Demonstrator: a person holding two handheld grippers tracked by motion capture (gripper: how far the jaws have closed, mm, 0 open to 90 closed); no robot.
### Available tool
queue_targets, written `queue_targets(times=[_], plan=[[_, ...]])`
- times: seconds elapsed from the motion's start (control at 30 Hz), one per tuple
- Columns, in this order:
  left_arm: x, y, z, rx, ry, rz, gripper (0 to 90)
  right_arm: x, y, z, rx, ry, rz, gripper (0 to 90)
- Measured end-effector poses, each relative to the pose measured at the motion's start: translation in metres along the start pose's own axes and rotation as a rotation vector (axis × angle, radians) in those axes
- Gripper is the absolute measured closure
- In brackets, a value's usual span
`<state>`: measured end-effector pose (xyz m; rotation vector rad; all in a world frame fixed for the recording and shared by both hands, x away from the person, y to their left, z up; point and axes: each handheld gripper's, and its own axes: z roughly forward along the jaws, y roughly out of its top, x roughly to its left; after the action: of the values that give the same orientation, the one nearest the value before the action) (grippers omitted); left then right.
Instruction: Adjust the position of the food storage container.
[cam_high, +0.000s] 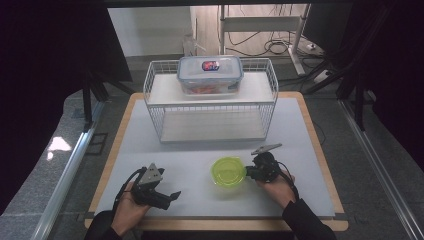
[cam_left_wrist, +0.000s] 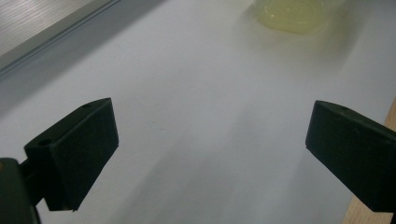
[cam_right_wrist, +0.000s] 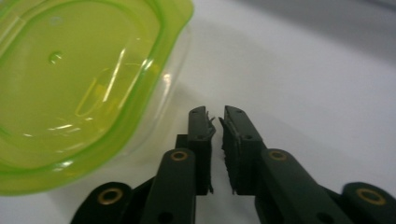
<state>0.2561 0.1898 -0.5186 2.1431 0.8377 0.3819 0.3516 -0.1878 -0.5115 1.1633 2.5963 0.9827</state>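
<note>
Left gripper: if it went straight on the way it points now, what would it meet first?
Probably the green-lidded container: the left gripper, jaws open, points across bare white mat toward it, though slightly off-centre.

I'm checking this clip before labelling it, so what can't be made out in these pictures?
- High view: what the lidded box on the wire rack holds; something orange shows, too small to name.
- Left gripper view: the green container is blurred and cut off by the top edge.
- Right gripper view: the container's left side is cut off by the frame; right gripper stands beside it, jaws a slit apart.
</note>
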Motion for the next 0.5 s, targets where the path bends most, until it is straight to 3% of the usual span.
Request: queue_targets(times=[0.3,0.5], plan=[[0.001,-0.001,-0.001,-0.002,0.003,0.003,2.6,-0.007,-0.007,-0.021,-0.058,-0.114,-0.082,63.6],[0.001,-0.001,0.000,-0.001,0.006,0.008,2.7,-0.012,-0.009,-0.032,-0.090,-0.124,-0.081,50.8]])
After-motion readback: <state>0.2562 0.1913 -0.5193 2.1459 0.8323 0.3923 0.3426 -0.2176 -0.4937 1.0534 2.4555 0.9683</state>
